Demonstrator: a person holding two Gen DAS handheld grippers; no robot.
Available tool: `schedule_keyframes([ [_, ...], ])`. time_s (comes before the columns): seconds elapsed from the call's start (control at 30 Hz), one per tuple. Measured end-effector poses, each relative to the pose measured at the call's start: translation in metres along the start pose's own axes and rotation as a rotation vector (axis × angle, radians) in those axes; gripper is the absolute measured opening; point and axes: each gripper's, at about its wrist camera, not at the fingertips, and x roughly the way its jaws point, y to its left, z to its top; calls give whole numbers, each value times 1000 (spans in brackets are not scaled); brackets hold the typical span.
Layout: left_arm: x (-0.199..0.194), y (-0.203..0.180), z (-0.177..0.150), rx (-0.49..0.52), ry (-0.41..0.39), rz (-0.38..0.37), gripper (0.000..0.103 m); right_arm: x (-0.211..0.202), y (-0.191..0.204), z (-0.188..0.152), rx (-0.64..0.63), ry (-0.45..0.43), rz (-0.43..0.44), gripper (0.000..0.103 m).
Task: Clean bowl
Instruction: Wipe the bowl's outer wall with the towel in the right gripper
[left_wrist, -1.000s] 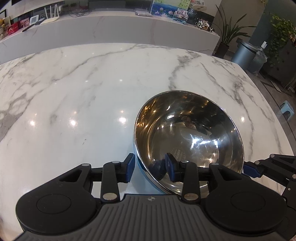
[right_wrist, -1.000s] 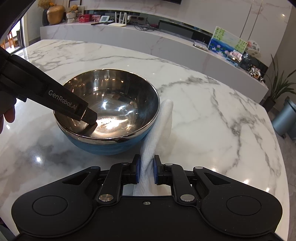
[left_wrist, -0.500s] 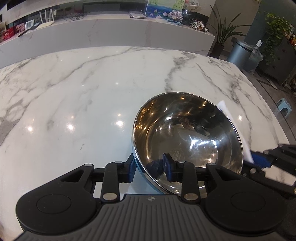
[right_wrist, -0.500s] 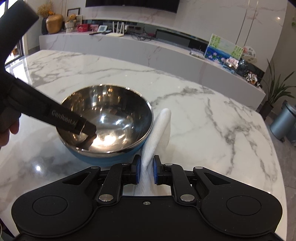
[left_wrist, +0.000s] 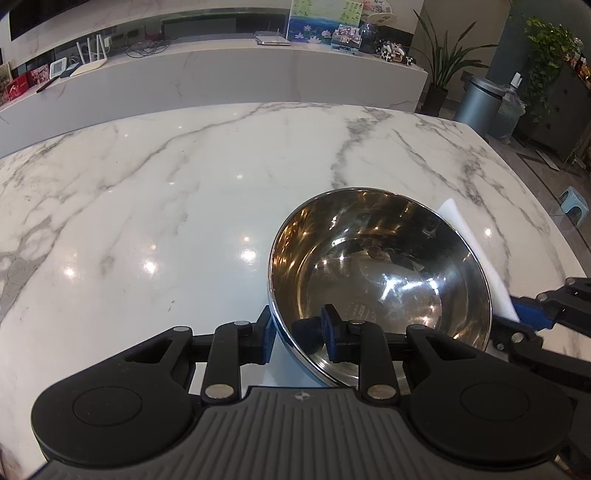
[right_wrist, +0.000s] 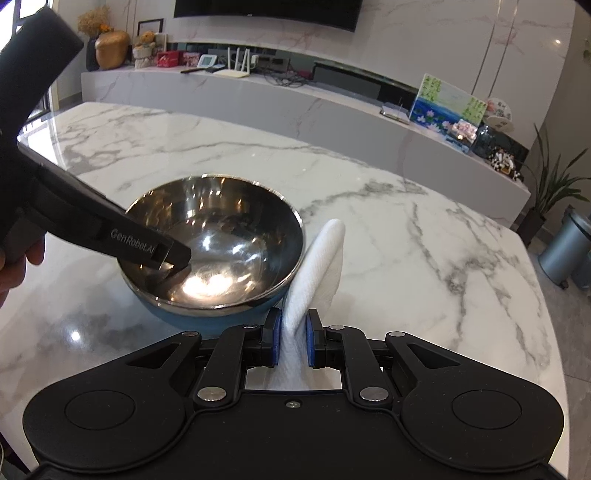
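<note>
- The steel bowl (right_wrist: 212, 243), blue on the outside, sits on the white marble counter (left_wrist: 155, 206), nearer its right edge than its left in the left wrist view.
- The left gripper (left_wrist: 297, 332) straddles the bowl's near rim: one blue pad is outside the wall, the other inside. Its jaws have just been closing on the rim; a small gap seems to remain at the outer pad, so a firm grip cannot be confirmed.
- The right gripper (right_wrist: 293, 341) is clamped tight on a folded white paper towel (right_wrist: 317, 269), which stands up beside the bowl's right side and touches its outer wall.
- A hand (right_wrist: 14, 258) shows at the left edge of the right wrist view, holding the left tool.
</note>
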Motion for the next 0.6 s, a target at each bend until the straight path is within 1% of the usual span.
schedule_keyframes([
  [0.07, 0, 0, -1, -10, 6, 2, 29, 3, 2, -1, -4, 17, 8, 12],
  [0.13, 0, 2, -1, -32, 23, 0, 40, 5, 4, -3, -8, 29, 15, 12],
  [0.2, 1, 5, -3, -65, 47, -20, 44, 7, 7, -4, -17, 47, 26, 12],
  [0.27, 1, 7, -4, -95, 65, -42, 45, 10, 9, -5, -26, 63, 28, 12],
  [0.33, 1, 9, -6, -104, 67, -41, 46, 11, 10, -6, -29, 71, 22, 12],
  [0.47, -2, 7, -7, -82, 32, -29, 45, 11, 4, -6, -8, 76, -10, 12],
  [0.6, -1, 6, -9, -68, 5, -36, 45, 13, -9, -9, 46, 74, -70, 14],
])
